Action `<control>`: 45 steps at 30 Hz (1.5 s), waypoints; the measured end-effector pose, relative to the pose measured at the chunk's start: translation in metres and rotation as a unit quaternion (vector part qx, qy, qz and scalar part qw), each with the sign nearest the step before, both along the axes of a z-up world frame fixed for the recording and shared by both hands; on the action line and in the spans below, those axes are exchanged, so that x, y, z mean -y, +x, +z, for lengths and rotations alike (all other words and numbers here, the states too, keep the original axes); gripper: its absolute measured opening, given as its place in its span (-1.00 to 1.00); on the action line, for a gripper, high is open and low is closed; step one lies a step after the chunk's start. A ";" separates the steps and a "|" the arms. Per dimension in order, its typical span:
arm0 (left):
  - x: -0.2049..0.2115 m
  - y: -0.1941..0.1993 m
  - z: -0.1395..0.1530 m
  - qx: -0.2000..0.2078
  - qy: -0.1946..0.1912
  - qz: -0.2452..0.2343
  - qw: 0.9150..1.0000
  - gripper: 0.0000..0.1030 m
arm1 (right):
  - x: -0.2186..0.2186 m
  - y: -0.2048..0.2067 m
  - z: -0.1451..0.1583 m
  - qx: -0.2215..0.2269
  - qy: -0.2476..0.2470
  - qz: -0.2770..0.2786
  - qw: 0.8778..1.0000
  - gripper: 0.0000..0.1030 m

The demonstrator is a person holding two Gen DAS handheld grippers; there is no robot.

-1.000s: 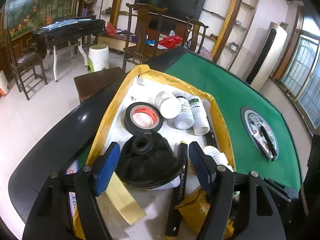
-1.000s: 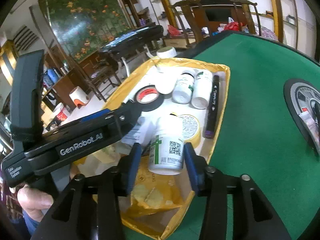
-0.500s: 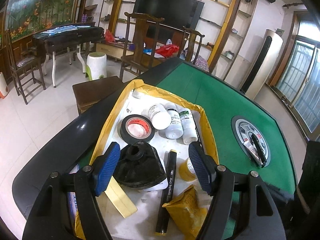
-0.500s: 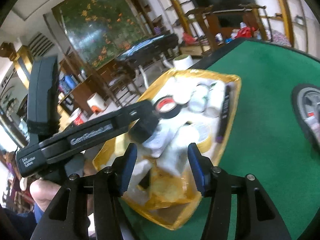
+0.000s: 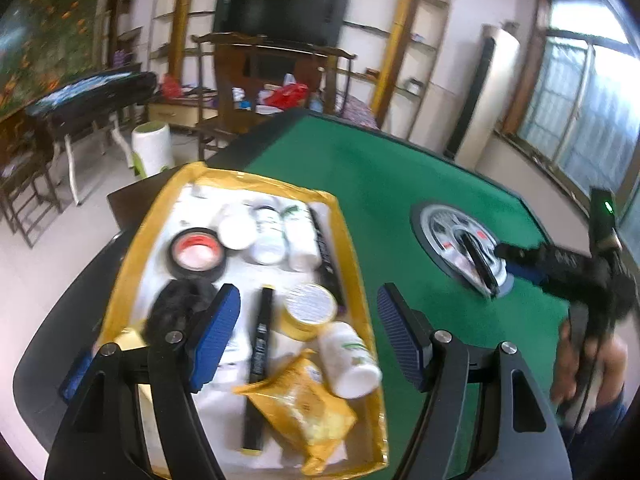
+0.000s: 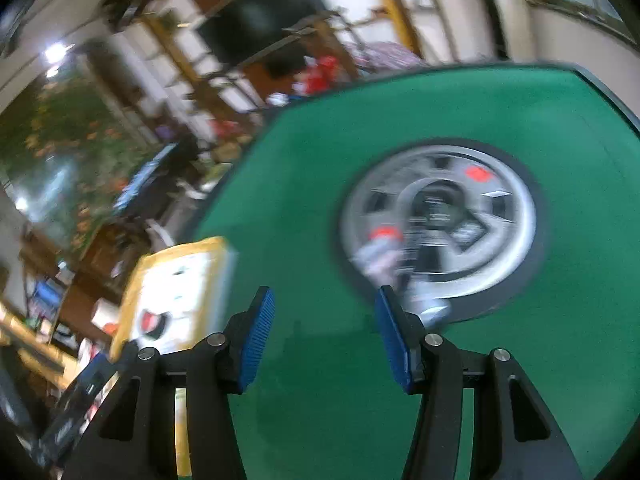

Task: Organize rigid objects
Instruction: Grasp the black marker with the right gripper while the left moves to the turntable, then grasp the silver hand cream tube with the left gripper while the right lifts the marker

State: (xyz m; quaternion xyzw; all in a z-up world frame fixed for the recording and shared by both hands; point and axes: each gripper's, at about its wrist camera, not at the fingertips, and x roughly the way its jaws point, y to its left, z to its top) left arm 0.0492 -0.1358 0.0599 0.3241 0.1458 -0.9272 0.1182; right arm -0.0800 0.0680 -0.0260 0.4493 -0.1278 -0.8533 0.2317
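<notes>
Evidently, sorting is under way, and both tools are spread wide with nothing held between the pads. The left tool is held above the near end of the yellow-rimmed tray, which lies on the green surface at its left edge. Inside the tray, three white bottles are lined up side by side at the far end beside a black tape roll, with a dark marker laid along the right wall; such alignment suggests deliberate grouping by shape. Nearer, a yellow jar, a second marker, a white bottle on its side, a crumpled yellow packet and a black object are less ordered. The right tool is pointed at the round metal hub set in the surface, where blurred items lie, probably the next pick-up.
</notes>
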 end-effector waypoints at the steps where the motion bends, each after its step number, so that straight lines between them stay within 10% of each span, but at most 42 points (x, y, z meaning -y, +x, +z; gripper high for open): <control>1: -0.007 -0.002 -0.001 0.002 -0.006 -0.008 1.000 0.37 | -0.005 -0.008 -0.004 0.009 0.004 -0.011 1.000 -0.08; 9: -0.042 -0.008 -0.006 0.015 -0.023 -0.055 0.998 0.37 | 0.001 -0.048 -0.021 0.050 0.033 -0.028 0.998 -0.13; 18: -0.060 -0.008 -0.004 0.020 -0.030 -0.073 0.997 0.37 | 0.001 -0.052 -0.039 0.085 0.009 -0.018 0.996 -0.71; 34: -0.096 -0.021 -0.009 0.049 -0.035 -0.097 0.993 0.37 | 0.005 -0.013 -0.035 0.074 0.010 0.083 0.994 -0.72; 45: -0.126 -0.070 -0.014 0.100 -0.036 -0.151 0.983 0.37 | -0.054 0.003 -0.021 0.039 -0.016 0.011 0.999 -0.72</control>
